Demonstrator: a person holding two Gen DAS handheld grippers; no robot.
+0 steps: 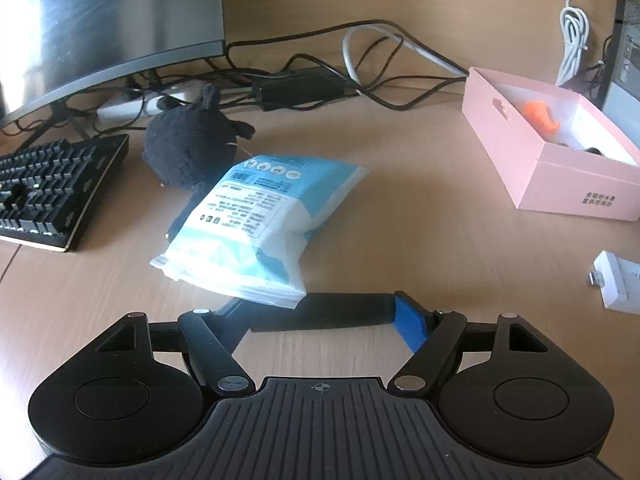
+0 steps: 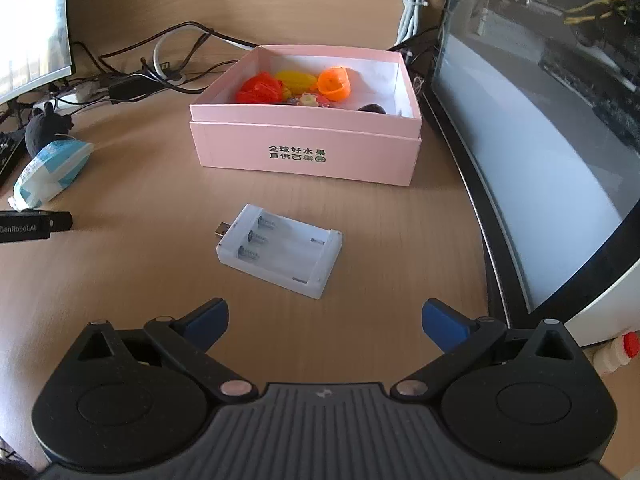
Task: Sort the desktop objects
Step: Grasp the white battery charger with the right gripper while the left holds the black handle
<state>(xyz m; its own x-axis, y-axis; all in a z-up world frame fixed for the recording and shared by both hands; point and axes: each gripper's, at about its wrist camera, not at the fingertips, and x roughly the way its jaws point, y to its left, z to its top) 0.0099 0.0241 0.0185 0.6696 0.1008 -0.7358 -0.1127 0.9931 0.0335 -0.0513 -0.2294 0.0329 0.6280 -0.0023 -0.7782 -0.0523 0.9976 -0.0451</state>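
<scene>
A blue and white wipes pack (image 1: 256,224) lies on the desk in front of my left gripper (image 1: 316,308), which is open, its near edge overlapping the left finger; whether they touch I cannot tell. A black plush toy (image 1: 188,148) lies behind the pack. A pink box (image 2: 306,140) holds orange, red and yellow toys (image 2: 296,84). A white battery case (image 2: 280,250) with a USB plug lies in front of my right gripper (image 2: 324,324), which is open and empty. The box (image 1: 560,160) also shows at the right of the left wrist view.
A black keyboard (image 1: 52,188) lies at the left under a monitor (image 1: 100,20). Tangled cables and a power brick (image 1: 300,84) run along the back. A dark curved screen (image 2: 540,140) stands at the right. A small red-capped bottle (image 2: 616,352) lies near it.
</scene>
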